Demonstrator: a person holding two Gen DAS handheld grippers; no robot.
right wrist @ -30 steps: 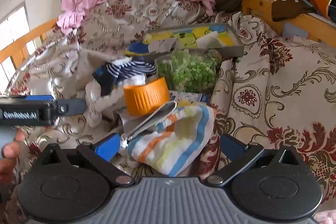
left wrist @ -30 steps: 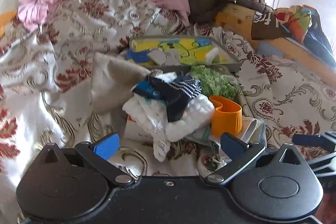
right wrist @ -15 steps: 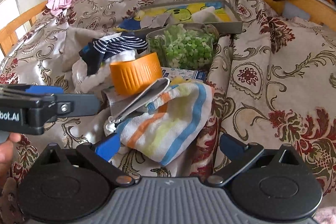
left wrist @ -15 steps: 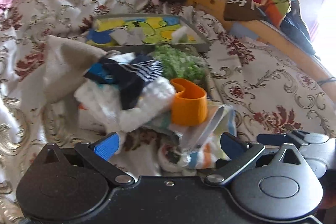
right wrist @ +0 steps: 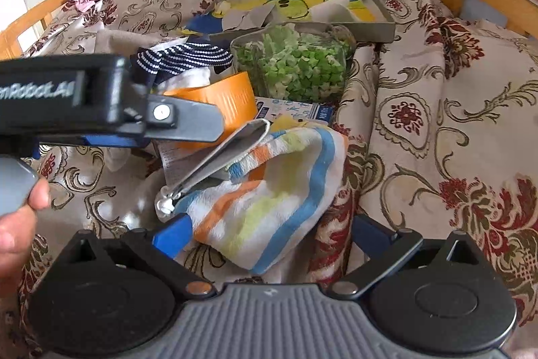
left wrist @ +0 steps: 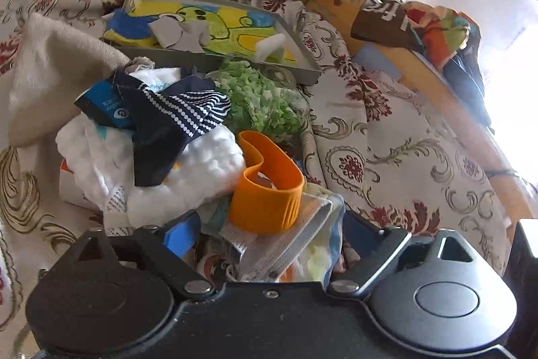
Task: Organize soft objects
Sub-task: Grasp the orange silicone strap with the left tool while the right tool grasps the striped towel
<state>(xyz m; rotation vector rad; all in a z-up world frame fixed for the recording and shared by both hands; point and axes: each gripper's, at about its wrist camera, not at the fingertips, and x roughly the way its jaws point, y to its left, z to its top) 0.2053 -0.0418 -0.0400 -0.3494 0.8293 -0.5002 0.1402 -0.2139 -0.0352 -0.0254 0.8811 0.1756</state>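
Since a second ago I have brought my left claw (left wrist: pixel 265 234) in low over the pile on the bed (right wrist: pixel 437 123), so the orange cup (left wrist: pixel 265 187) now sits just ahead of its blue fingertips (left wrist: pixel 178 236). Its jaws have just been closing a little but still stand apart, with the grey face mask (left wrist: pixel 285 248) and the edge of the striped towel (right wrist: pixel 269 207) lying between them, not pinched.

My right claw (right wrist: pixel 272 232) has come in closer too; its jaws are wide apart on either side of the striped towel, not pressing it.

The soft things are heaped together on the flowered bedspread: a navy dotted sock (left wrist: pixel 175 120) draped over white fluffy cloth (left wrist: pixel 201 170), a beige cloth (left wrist: pixel 57 79) to the left. Behind them stand a clear tub of green bits (right wrist: pixel 296 63) and a grey tray (left wrist: pixel 302 69) with a yellow cartoon picture.
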